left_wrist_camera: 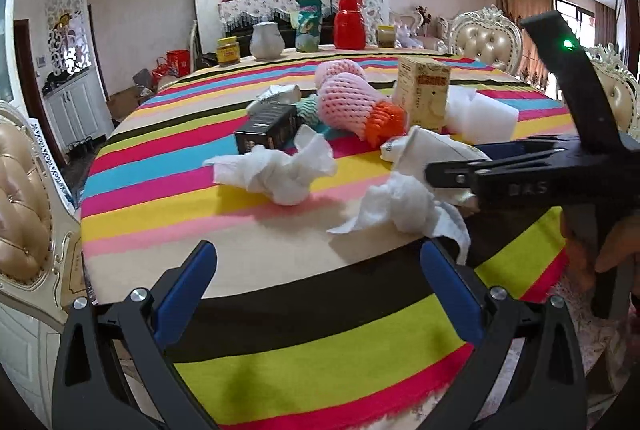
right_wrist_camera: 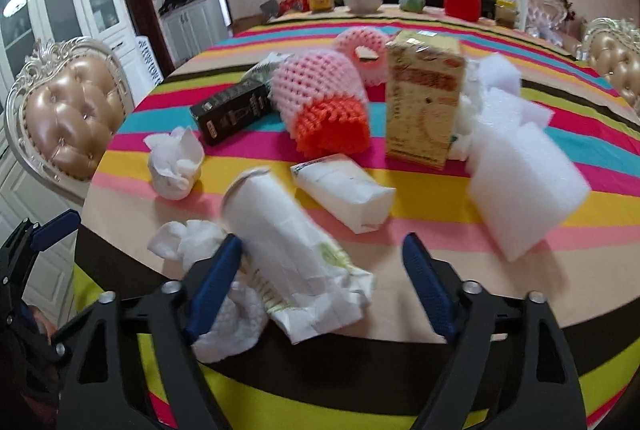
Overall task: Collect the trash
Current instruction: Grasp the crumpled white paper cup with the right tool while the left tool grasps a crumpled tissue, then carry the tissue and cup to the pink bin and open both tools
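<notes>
R gripper point(right_wrist_camera: 320, 266) jaws apart w/ crushed paper cup point(right_wrist_camera: 288, 250) between them low-centre, left pad touching it, beside tissue wad point(right_wrist_camera: 184, 242) on striped worktop point(right_wrist_camera: 400, 366); L gripper point(left_wrist_camera: 316, 270) jaws apart, nothing between.

Right gripper point(right_wrist_camera: 320, 282) is hovering low over the striped tablecloth point(right_wrist_camera: 400, 270), jaws apart around a crumpled paper cup point(right_wrist_camera: 280, 230). Left pad point(right_wrist_camera: 218, 278) is lying against the cup; right pad stands clear. A tissue wad point(right_wrist_camera: 180, 242) is lying just left.
</notes>
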